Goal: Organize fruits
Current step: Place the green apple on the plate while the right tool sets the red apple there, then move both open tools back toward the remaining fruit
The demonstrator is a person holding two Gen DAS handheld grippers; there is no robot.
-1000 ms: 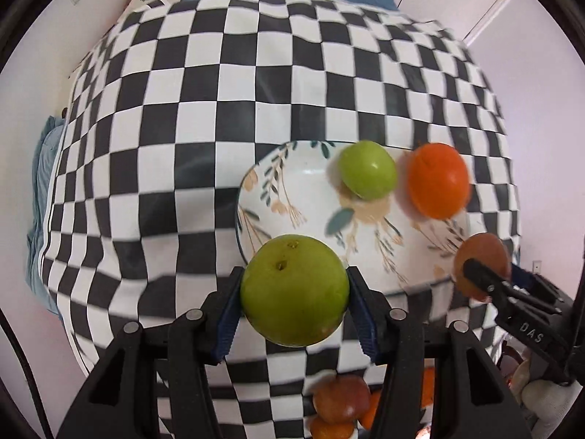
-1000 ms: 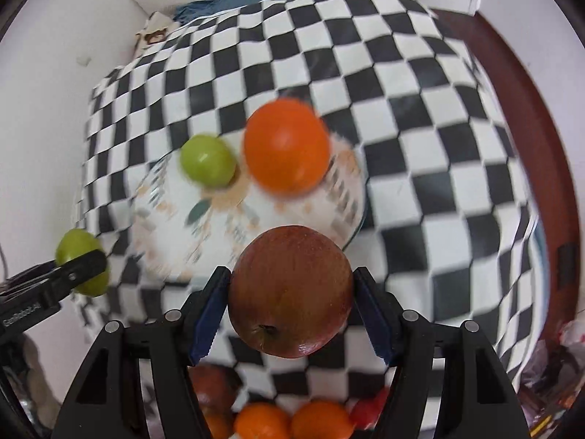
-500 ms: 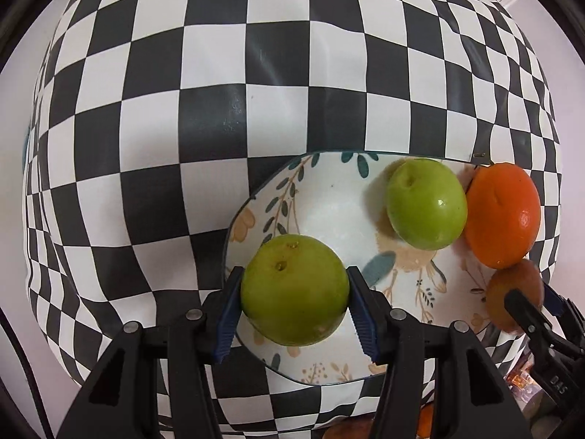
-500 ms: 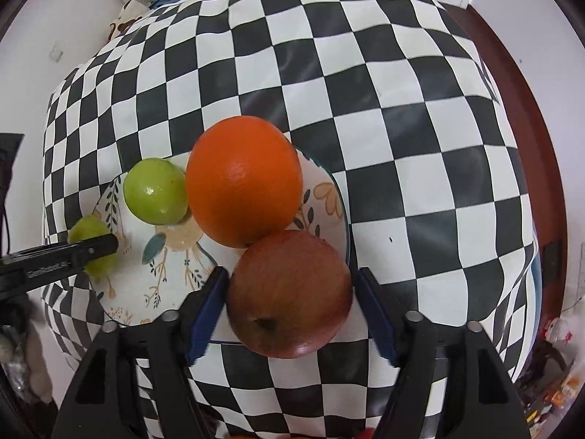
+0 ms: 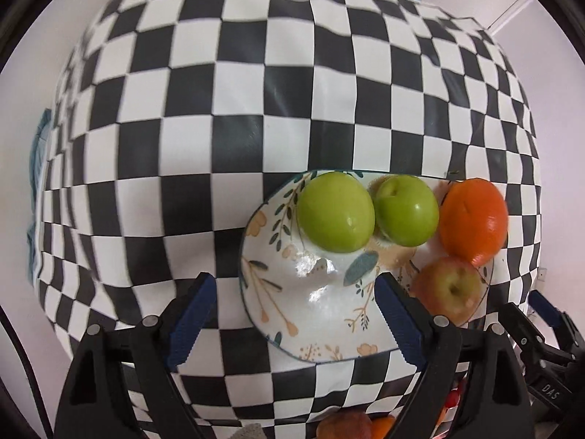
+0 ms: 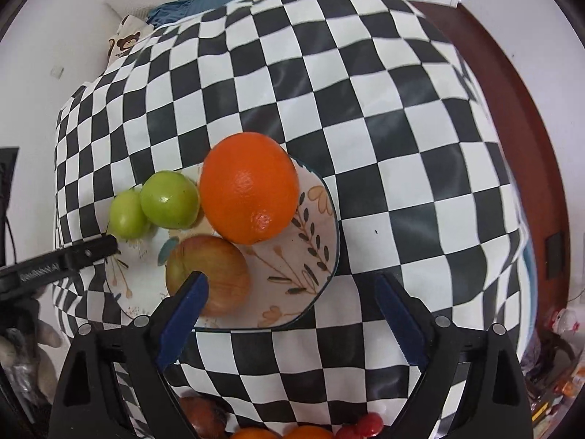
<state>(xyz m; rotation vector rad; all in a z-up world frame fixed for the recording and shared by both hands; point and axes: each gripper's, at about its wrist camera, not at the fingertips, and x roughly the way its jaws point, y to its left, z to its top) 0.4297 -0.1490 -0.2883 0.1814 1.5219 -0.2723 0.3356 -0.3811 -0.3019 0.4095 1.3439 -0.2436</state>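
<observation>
Both claws hang just above the near edge of the floral plate [image 5: 270, 314], tilted down and forward toward it over the black-and-white checkered cloth [image 5: 234, 117]. The left gripper [image 5: 294, 294] stands wide open with nothing between its blue-padded fingers [image 5: 193, 309], only bare plate showing in the gap. Ahead of it, a little past its fingertips, lie two green apples: the larger green apple [image 5: 335, 211] directly in front, and the smaller green apple [image 5: 406, 210] touching it on the right. Farther to that claw's right sits the orange [image 5: 473, 219], and nearer, just off its right finger, the red apple [image 5: 449, 289]. The right gripper [image 6: 290, 292] is likewise spread wide and holds nothing; the red apple [image 6: 210, 274] rests on the plate [image 6: 314, 256] just beyond and against the tip of its left finger [image 6: 184, 311], with the orange [image 6: 249, 187] straight ahead and touching the apple. From this claw the green apples sit off to the forward left, and the tip of the left gripper's finger [image 6: 91, 250] reaches in beside them. Below both claws, over the table's near edge, more fruit [image 6: 307, 431] shows.
</observation>
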